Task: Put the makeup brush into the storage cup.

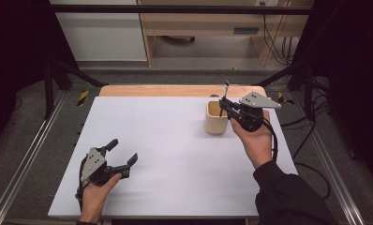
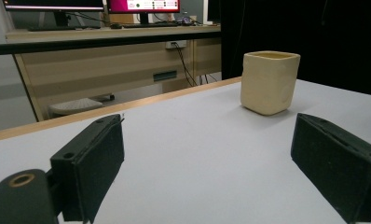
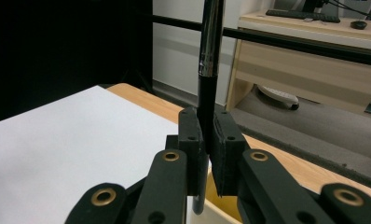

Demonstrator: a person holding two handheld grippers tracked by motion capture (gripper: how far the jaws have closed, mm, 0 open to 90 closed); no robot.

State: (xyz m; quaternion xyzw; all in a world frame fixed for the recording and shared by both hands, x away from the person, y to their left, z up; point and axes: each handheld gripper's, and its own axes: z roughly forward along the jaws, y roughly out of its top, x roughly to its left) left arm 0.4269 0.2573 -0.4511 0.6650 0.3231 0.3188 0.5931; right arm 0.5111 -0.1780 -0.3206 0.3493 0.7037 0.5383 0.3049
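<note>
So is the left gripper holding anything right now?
No, the left gripper has its jaws wide apart over the bare white table.

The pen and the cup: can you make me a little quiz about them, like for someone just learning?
1. True or false: the right gripper is shut on the pen.
2. Where is the pen held? A) flat on the table B) upright above the cup C) in the left gripper
3. Are the jaws of the left gripper open or shut?

Key:
1. True; the pads clamp the pen.
2. B
3. Open, with nothing between them; they sit low over the white table.
</note>
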